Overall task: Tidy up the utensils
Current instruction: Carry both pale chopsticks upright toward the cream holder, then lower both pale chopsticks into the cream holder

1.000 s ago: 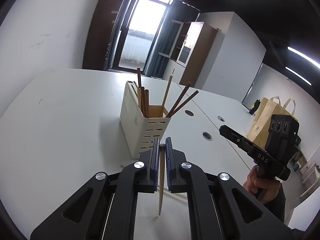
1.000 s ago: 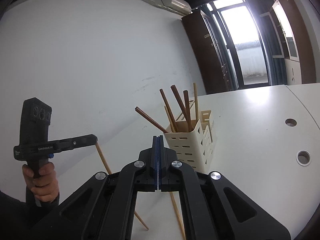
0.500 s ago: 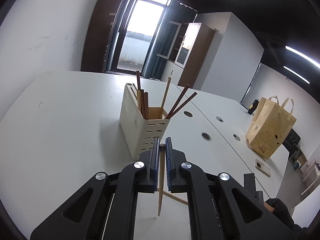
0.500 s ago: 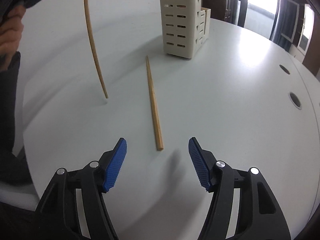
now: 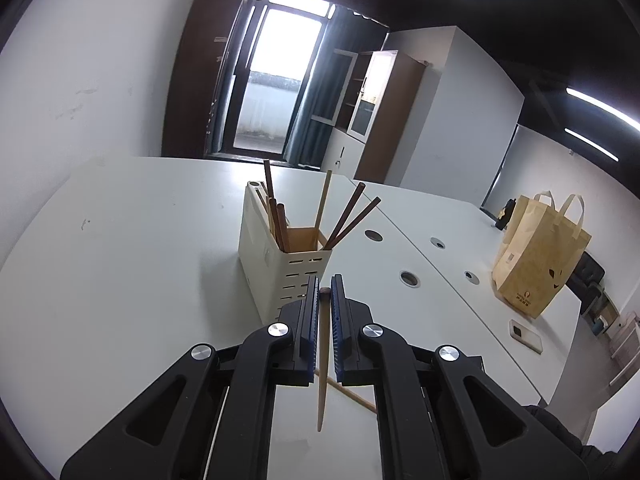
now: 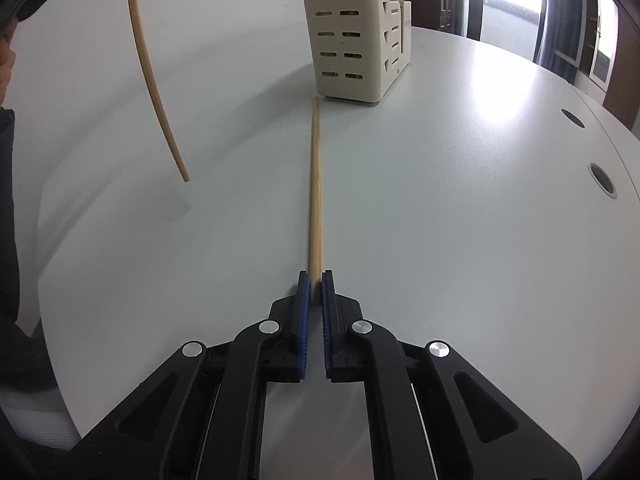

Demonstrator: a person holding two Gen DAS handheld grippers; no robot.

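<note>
Right claw [image 6: 315, 280] narrow, pinching end of flat chopstick [image 6: 315, 184] on surface [image 6: 460, 220]; left claw [image 5: 325, 294] holds other chopstick [image 5: 322, 360]. Risk: end grip lets stick pivot, slip.

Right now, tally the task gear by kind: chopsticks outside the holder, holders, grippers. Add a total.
Chopsticks outside the holder: 2, the raised chopstick clamped in the left gripper, and the lying chopstick on the table, its near end between the right gripper's pads
Utensil holder: 1
Grippers: 2
Total: 5
</note>
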